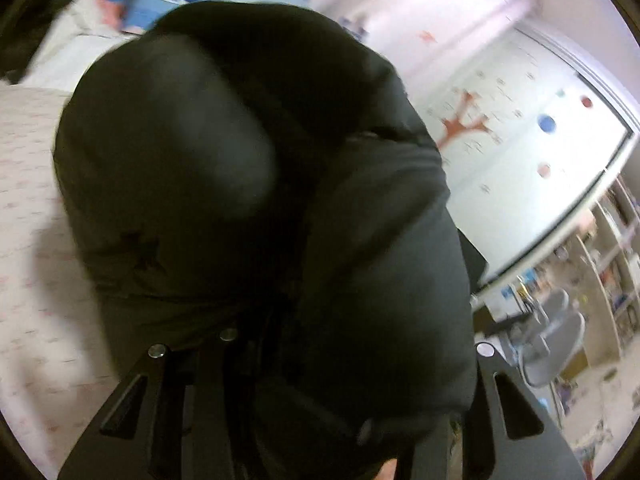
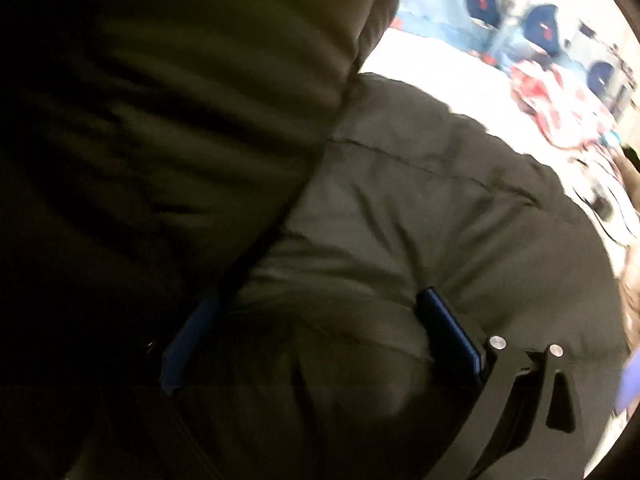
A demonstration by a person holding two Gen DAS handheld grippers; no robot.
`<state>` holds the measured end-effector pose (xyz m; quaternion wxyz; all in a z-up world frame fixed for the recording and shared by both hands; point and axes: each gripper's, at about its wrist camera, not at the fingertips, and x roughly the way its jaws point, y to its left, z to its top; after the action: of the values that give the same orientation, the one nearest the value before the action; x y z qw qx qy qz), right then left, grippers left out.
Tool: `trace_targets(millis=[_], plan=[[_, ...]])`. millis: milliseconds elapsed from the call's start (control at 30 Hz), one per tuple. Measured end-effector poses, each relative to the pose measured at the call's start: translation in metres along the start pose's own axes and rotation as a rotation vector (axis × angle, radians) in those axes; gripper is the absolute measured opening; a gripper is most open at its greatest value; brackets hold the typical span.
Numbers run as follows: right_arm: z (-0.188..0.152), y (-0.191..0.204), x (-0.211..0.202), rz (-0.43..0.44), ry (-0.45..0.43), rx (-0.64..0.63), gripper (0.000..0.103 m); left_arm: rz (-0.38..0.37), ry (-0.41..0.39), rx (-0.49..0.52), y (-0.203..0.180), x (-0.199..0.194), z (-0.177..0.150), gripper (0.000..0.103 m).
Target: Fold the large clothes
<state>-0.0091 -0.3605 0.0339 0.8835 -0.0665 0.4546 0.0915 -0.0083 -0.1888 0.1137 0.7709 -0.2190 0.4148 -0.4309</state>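
A dark puffy jacket (image 1: 248, 184) fills the left wrist view, bunched and lifted above the white patterned bed sheet (image 1: 28, 216). My left gripper (image 1: 320, 360) is buried in the jacket; its fingertips are hidden under the fabric, only the black finger bases show. In the right wrist view the same jacket (image 2: 400, 208) fills most of the frame. My right gripper (image 2: 316, 320) has its blue-padded fingers (image 2: 448, 328) spread apart around a thick bulge of the jacket, pressing into it.
The bed sheet (image 2: 420, 56) shows at the upper right with blue and red patterned bedding (image 2: 540, 20) behind. A wall with a tree decal (image 1: 464, 124) and shelves with a grey chair (image 1: 560, 332) are at the right.
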Motion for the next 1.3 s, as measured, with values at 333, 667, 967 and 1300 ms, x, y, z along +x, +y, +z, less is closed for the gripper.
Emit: trace_targets(millis=[333, 667, 967, 1300], plan=[[-0.068, -0.206, -0.12, 0.378, -0.307, 0.542, 0.096, 0.006, 0.248, 0.138, -0.061, 0.151, -0.031, 0.039], [0.032, -0.202, -0.093, 0.164, -0.106, 0.283, 0.096, 0.078, 0.314, 0.245, -0.093, 0.188, -0.044, 0.04], [-0.055, -0.206, -0.048, 0.054, 0.049, 0.439, 0.096, 0.024, 0.19, 0.132, -0.072, 0.08, 0.009, 0.076], [-0.094, -0.233, -0.009, 0.33, 0.024, 0.718, 0.096, 0.038, 0.249, -0.278, 0.046, 0.153, 0.02, 0.097]])
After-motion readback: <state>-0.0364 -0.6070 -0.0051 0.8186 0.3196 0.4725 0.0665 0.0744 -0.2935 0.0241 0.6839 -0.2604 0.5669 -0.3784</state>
